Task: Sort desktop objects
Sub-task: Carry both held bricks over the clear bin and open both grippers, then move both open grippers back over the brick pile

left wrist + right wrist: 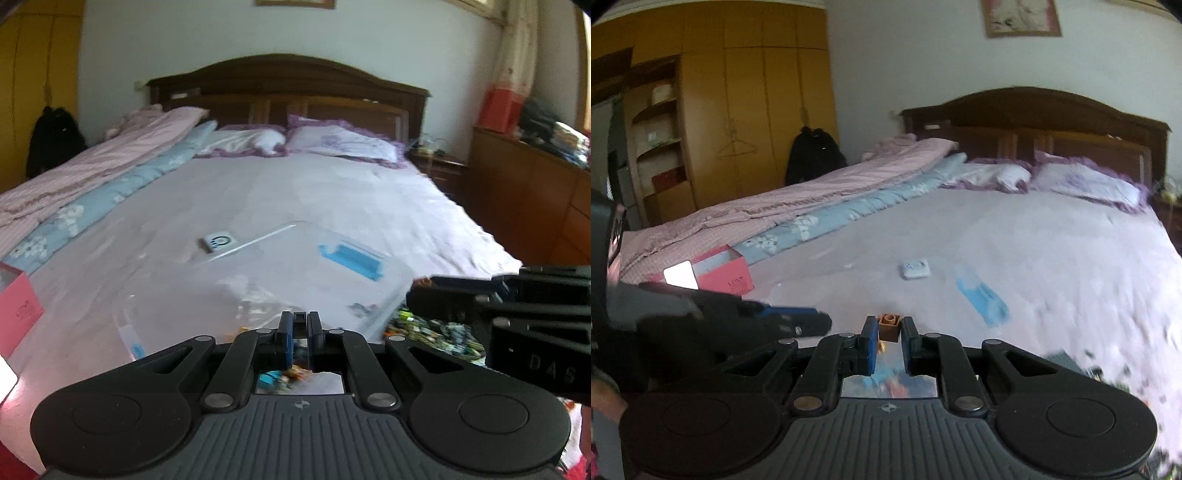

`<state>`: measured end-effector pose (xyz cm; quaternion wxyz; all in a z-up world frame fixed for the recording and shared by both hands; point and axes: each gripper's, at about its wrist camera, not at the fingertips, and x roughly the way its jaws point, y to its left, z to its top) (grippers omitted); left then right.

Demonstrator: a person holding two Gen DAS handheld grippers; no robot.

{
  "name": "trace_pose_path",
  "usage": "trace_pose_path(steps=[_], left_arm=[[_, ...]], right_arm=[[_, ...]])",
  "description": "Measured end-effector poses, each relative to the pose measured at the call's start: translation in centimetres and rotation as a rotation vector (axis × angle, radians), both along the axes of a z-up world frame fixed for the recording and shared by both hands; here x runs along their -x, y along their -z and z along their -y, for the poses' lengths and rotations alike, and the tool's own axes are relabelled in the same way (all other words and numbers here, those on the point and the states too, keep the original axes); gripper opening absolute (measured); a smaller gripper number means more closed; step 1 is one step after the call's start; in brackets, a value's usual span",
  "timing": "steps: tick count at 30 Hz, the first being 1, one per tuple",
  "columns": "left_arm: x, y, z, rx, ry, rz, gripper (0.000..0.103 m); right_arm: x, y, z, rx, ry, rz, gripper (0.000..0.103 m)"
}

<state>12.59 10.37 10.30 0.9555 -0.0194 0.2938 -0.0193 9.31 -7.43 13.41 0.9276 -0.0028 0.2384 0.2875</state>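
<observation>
Right claw (pixel 890 338) of mine pinches a small brown brick (pixel 889 326) above the bed (pixel 1034 240), left claw (pixel 298 332) looks closed on something small and dark, so sorting seems barely begun, bricks (pixel 432 332) still heaped beside the clear lid (pixel 295 266).

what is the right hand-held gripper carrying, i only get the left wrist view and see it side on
observer: the right hand-held gripper pinches a small brown brick with one stud on top
operator: and the thing on my far left, open or closed
observer: the pink box looks open on top
operator: anything on those yellow doors
observer: a bare wire hanger hangs on the wardrobe door
</observation>
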Motion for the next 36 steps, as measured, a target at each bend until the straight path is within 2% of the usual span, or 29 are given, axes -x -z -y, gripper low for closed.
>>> trace_pose_path(steps=[6, 12, 14, 16, 17, 19, 20, 22, 25, 29, 30, 33, 36], left_arm=[[-2.1, 0.8, -2.3, 0.005, -0.067, -0.038, 0.009], [-3.1, 1.6, -3.1, -0.047, -0.141, -0.053, 0.01], [-3.4, 1.6, -3.1, -0.048, -0.156, -0.056, 0.016], [-3.6, 1.6, -3.1, -0.049, -0.167, -0.059, 0.029], [-3.5, 1.5, -3.1, -0.05, -0.171, -0.058, 0.033], [-3.4, 1.4, -3.2, -0.052, -0.18, -0.056, 0.048], [-3.3, 1.3, -3.3, -0.046, -0.185, -0.052, 0.052], [-3.0, 1.1, -3.5, -0.032, -0.195, -0.043, 0.065], [-2.3, 0.7, -3.5, -0.003, -0.196, -0.03, 0.077], [-0.7, 0.2, -2.5, -0.024, -0.169, -0.013, 0.085], [0.1, 0.1, -2.2, -0.027, -0.176, -0.008, 0.088], [2.9, 0.2, -1.4, -0.032, -0.199, 0.006, 0.089], [6.3, 1.0, -0.4, -0.012, -0.194, -0.005, 0.089]], right_arm=[[-3.7, -0.1, -3.8, 0.053, -0.041, -0.015, 0.014], [-6.6, 1.3, -5.9, 0.063, -0.037, -0.09, 0.014], [-7.3, 1.7, -6.1, 0.062, -0.026, -0.11, 0.016], [-8.1, 2.2, -6.4, 0.062, -0.015, -0.131, 0.03], [-8.1, 2.2, -6.3, 0.063, -0.01, -0.127, 0.032], [-8.0, 2.3, -6.2, 0.065, 0.0, -0.118, 0.032], [-8.0, 2.3, -6.0, 0.06, 0.004, -0.12, 0.032], [-8.0, 2.2, -5.4, 0.049, 0.012, -0.123, 0.036], [-7.3, 2.1, -4.2, 0.033, 0.021, -0.122, 0.04], [-5.2, 2.3, -2.1, 0.021, 0.035, -0.119, 0.046], [-4.5, 2.4, -1.5, 0.019, 0.043, -0.118, 0.051], [-1.3, 3.2, 1.0, 0.021, 0.103, -0.095, 0.07], [2.5, 5.0, 3.7, 0.045, 0.152, -0.091, 0.071]])
